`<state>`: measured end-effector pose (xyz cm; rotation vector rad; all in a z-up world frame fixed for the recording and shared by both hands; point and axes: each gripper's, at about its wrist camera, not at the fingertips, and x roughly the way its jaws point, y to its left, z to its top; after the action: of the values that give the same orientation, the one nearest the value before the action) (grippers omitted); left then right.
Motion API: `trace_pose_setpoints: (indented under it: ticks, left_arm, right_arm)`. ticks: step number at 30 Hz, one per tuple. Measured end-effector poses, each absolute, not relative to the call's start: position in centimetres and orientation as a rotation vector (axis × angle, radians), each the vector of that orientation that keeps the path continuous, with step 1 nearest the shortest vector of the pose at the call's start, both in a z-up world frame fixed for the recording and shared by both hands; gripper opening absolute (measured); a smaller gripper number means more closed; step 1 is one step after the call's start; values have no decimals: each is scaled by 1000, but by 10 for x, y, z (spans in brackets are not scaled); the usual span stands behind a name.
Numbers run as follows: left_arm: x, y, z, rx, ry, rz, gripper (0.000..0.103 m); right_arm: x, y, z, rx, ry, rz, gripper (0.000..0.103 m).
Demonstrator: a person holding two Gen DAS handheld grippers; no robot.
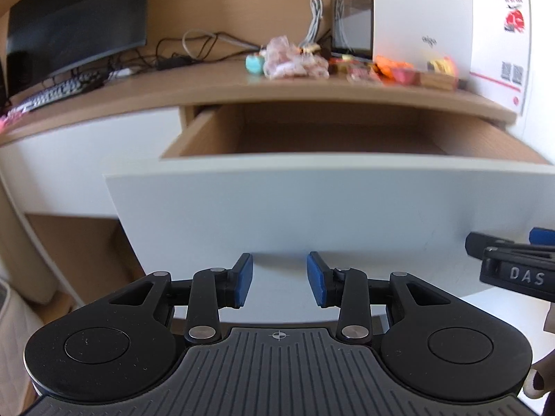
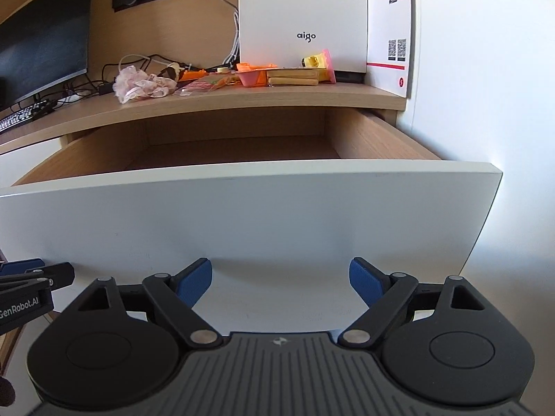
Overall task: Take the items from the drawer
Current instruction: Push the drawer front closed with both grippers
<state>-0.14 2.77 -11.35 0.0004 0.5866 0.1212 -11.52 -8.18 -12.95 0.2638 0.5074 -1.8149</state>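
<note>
On the far left of the counter (image 2: 242, 100) you have a dark monitor (image 1: 76, 17) with a keyboard (image 1: 59, 92) in front of it and a tangle of cables (image 1: 194, 48) beside them. Further right, a heap of small items (image 2: 222, 78) lies on the counter top: a pink lacy bundle (image 2: 142, 85), orange and pink pieces, and a flat wooden block (image 2: 293, 77), all just in front of a white box (image 2: 301, 17) that stands against the back panel.

Below the counter edge, the drawer (image 2: 242, 215) stands pulled out, and the part of its inside that you can see shows bare wood; its floor near the front is hidden behind the white front panel.

Your left gripper (image 1: 279, 282) sits low in front of that panel, its fingers (image 1: 242, 279) parted narrowly and grasping nothing. Your right gripper (image 2: 280, 284) is just beside it, to the right, also facing the panel, its fingers (image 2: 194, 282) spread wide and released.
</note>
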Motion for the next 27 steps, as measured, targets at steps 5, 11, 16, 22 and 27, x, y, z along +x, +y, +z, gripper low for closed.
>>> trace_pose_setpoints:
  ticks: [5,11,16,22,27]
  left_arm:
    - [43,39,-109,3,579,95,39]
    - [91,50,-109,-11,556,75,39]
    - [127,51,-113,22,545,57,42]
    - [147,49,-116,11,579,3,79]
    - [158,43,-116,-31,617,-22,99]
  right_arm:
    - [-114,-124,-122,247,501,-1837,86]
    - [-116,-175,-110,231,491,-1873,86]
    - [-119,-213,-108,227,490,-1895,86]
    - [-119,-236,-108,229,493,-1935,95]
    - [-118,-240,-107,213,543,-1918,97]
